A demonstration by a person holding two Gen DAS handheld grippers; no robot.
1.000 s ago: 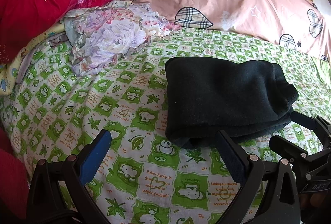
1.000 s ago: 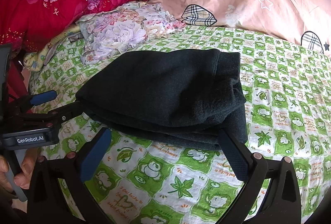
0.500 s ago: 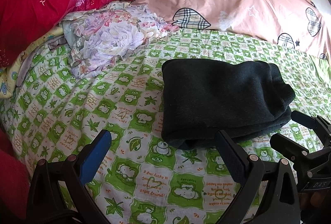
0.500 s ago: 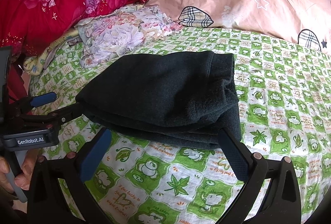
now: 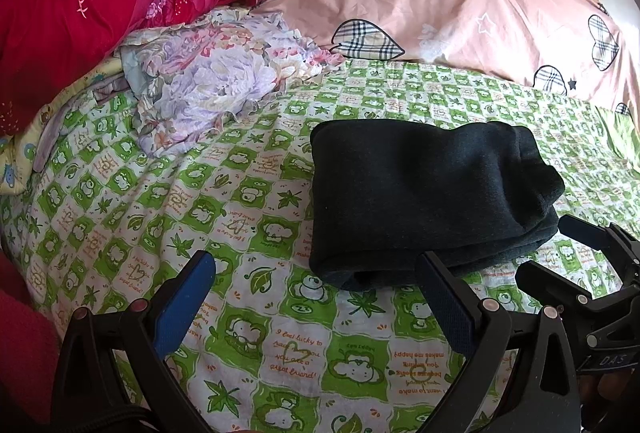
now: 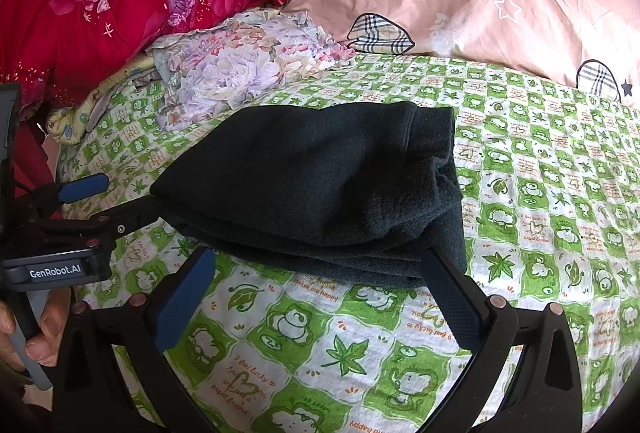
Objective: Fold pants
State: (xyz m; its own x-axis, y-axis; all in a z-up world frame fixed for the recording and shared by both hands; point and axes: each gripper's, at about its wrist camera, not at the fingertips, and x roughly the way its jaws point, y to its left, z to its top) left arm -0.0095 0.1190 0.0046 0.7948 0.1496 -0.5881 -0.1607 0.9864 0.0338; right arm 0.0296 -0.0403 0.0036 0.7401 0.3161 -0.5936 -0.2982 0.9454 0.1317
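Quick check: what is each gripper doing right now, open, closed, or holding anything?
Left gripper: open, holding nothing.
Right gripper: open, holding nothing; the folded dark fleece pants lie just ahead.

The dark pants (image 6: 320, 189) lie folded in a thick stack on the green-checked bed sheet (image 6: 560, 233). The right gripper (image 6: 320, 293) hangs wide open just near of them, holding nothing. At left, the left gripper (image 6: 116, 201) is spread against the stack's left edge, gripped by a hand (image 6: 36, 337).
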